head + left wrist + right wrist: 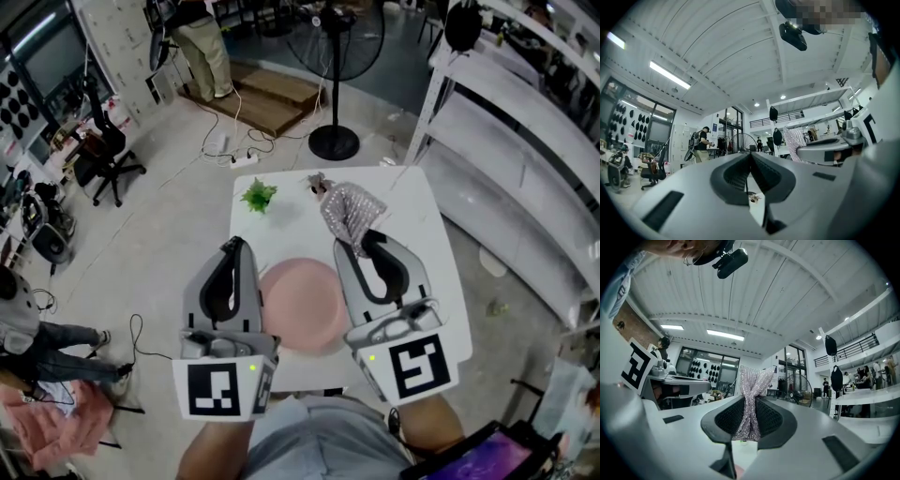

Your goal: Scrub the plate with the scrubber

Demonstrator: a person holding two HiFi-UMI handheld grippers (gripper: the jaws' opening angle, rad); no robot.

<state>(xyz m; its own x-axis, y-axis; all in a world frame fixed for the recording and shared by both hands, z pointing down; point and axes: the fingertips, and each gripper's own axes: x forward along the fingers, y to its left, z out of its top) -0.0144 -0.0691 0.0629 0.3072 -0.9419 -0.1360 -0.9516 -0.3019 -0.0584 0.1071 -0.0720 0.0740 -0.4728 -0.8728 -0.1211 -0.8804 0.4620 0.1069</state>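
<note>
A pink plate [302, 305] lies on the white table [412, 225], between my two grippers in the head view. My right gripper [353, 246] is shut on a silver mesh scrubber [350, 212], which sticks out beyond its tips above the table's far half. In the right gripper view the scrubber [751, 401] is pinched between the jaws, which stand raised and point level across the room. My left gripper [236, 246] hangs left of the plate, jaws closed with nothing between them. The left gripper [750, 154] also points out across the room.
A small green plant [258, 196] and a little grey-pink object [318, 182] sit at the table's far edge. A standing fan [335, 141] is beyond the table, white shelving [525, 150] to the right, an office chair [108, 150] at left.
</note>
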